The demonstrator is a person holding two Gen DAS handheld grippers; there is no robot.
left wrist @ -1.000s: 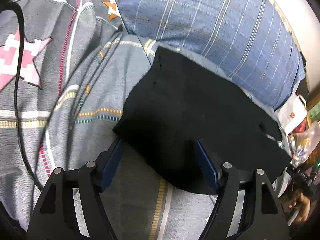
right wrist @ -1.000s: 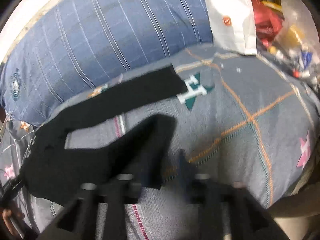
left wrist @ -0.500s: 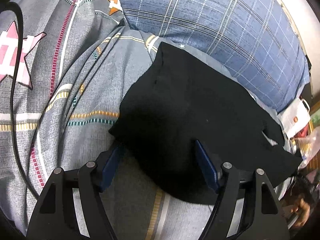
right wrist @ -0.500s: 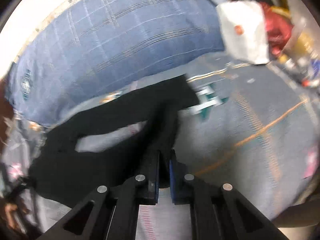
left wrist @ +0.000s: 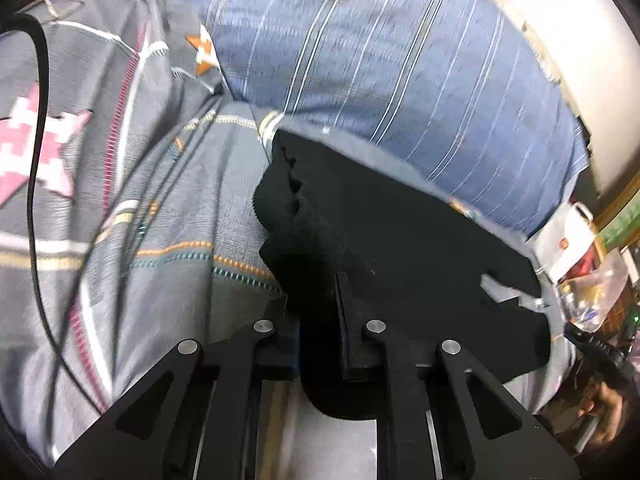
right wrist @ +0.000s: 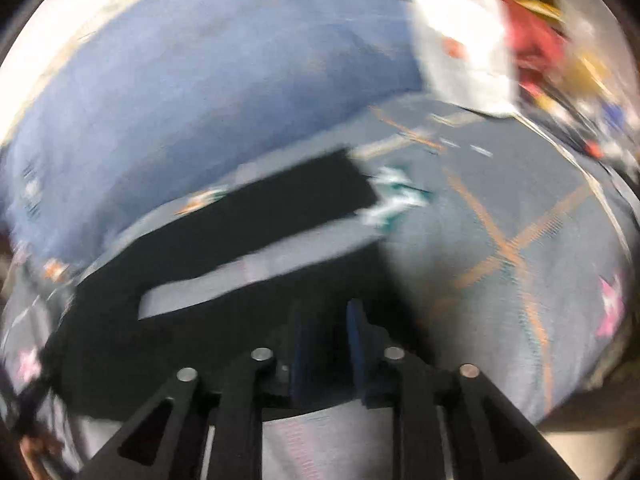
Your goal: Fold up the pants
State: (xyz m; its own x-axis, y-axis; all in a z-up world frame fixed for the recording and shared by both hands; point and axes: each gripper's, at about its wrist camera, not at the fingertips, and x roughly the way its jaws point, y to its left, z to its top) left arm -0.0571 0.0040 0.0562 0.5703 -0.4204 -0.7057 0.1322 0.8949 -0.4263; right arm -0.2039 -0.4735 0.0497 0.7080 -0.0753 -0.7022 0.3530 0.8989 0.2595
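Note:
Black pants (left wrist: 400,248) lie on a grey patterned bedspread (left wrist: 160,208). My left gripper (left wrist: 318,304) is shut on the near waist edge of the pants, which bunches up between the fingers. In the right wrist view the pants (right wrist: 168,280) spread to the left, with one leg (right wrist: 304,196) lying flat toward the pillow. My right gripper (right wrist: 326,320) is shut on the near leg's end. This view is blurred.
A large blue striped pillow (left wrist: 400,68) lies behind the pants. A black cable (left wrist: 36,168) runs across the bedspread at left. A white bag (right wrist: 460,52) and cluttered items (right wrist: 560,60) sit beyond the bed at the right.
My left gripper has closed on the waist edge of the pants, which now bunches up. My right gripper closed on the near leg about half a second ago and is moving with it.

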